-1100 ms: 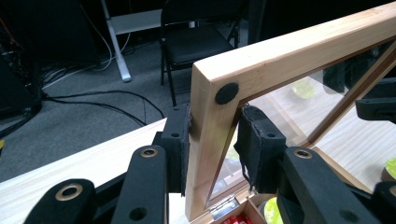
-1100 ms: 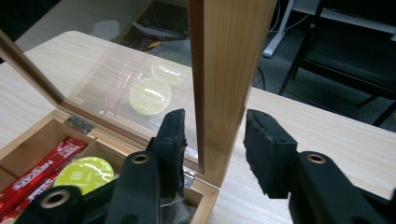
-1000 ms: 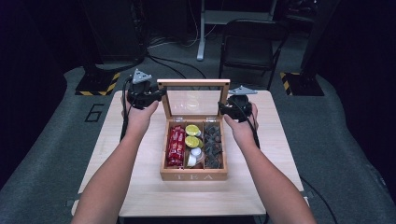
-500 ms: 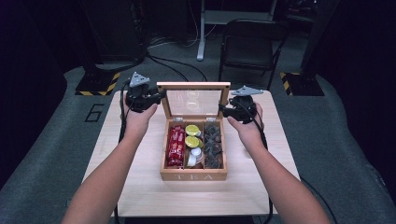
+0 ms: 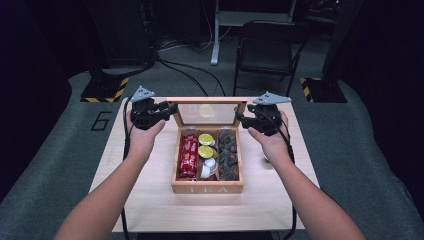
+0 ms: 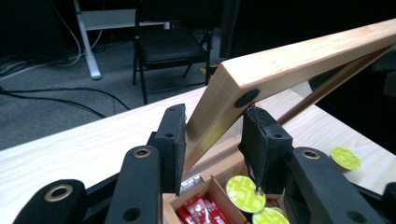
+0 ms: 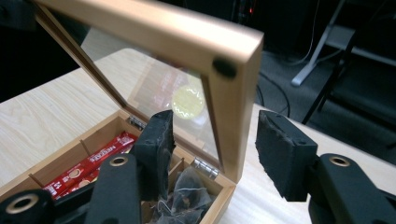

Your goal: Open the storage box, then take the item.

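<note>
A wooden tea box (image 5: 207, 189) sits mid-table with its glass lid (image 5: 207, 100) raised and leaning back. Inside lie red packets (image 5: 188, 156), yellow-green capsules (image 5: 205, 145) and dark tea bags (image 5: 228, 152). My left gripper (image 5: 171, 108) straddles the lid's left side rail (image 6: 289, 53). Its jaws have just been opening, and a gap shows at one pad (image 6: 254, 140). My right gripper (image 5: 240, 119) straddles the lid's right rail (image 7: 140, 23). Its jaws have also just been opening, and both pads (image 7: 280, 154) stand off the wood.
A loose yellow-green capsule (image 6: 344, 157) lies on the light wood table (image 5: 150, 200) right of the box. Behind the table stand a black chair (image 5: 267, 50) and a white desk leg (image 5: 216, 35), with cables on the floor.
The lid's top edge sits lower in the high view, so the lid leans farther back. Both grippers' jaws have widened around its side rails. The right hand has risen slightly.
</note>
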`<state>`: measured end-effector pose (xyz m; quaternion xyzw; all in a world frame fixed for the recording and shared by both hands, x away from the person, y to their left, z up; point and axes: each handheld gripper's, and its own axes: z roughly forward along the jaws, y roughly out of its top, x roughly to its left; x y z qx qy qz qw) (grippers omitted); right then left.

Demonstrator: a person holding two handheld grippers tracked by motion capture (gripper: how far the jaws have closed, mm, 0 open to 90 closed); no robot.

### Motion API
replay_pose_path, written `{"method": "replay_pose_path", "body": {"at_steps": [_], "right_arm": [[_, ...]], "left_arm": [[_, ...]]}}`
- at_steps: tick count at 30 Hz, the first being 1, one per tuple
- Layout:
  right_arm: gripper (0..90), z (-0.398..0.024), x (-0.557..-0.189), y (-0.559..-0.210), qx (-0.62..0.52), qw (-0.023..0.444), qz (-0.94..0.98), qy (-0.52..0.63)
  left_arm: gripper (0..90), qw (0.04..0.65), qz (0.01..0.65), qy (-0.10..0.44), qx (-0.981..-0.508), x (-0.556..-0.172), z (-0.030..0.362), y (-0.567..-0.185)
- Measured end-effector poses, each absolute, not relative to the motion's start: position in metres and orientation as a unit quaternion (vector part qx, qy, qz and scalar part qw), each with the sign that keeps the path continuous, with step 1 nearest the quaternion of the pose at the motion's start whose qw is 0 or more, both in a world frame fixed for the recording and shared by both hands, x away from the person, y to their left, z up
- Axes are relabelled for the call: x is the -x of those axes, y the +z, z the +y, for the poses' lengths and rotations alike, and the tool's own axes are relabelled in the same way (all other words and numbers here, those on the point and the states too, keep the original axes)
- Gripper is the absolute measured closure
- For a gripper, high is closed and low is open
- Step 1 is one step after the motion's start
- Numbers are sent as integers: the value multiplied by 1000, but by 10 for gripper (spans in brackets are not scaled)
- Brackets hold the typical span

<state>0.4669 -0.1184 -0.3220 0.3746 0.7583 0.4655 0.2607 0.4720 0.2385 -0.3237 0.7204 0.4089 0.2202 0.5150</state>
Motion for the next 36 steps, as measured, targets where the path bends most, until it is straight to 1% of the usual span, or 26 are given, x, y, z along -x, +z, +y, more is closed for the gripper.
{"method": "replay_pose_path", "body": {"at_steps": [4,8,14,17,20,30,36], "right_arm": [[477,-122,-459,-316,-360,272,762,465],[482,-122,-453,-317,-357,268,764,467],[485,-122,-439,-319,-344,258,759,489],[499,-122,-432,-320,-336,261,759,492],[494,-121,-428,-321,-333,260,766,485],[517,-124,-415,-329,-327,260,770,482],[526,-126,-404,-335,-321,261,773,481]], "left_arm": [[592,524,409,209,-717,-465,241,-329],[590,518,404,214,-723,-460,240,-331],[580,502,409,206,-734,-447,239,-333],[556,504,408,194,-736,-440,240,-338],[551,513,405,193,-732,-435,241,-341],[547,491,383,215,-752,-421,239,-344],[545,491,380,209,-755,-415,240,-351]]}}
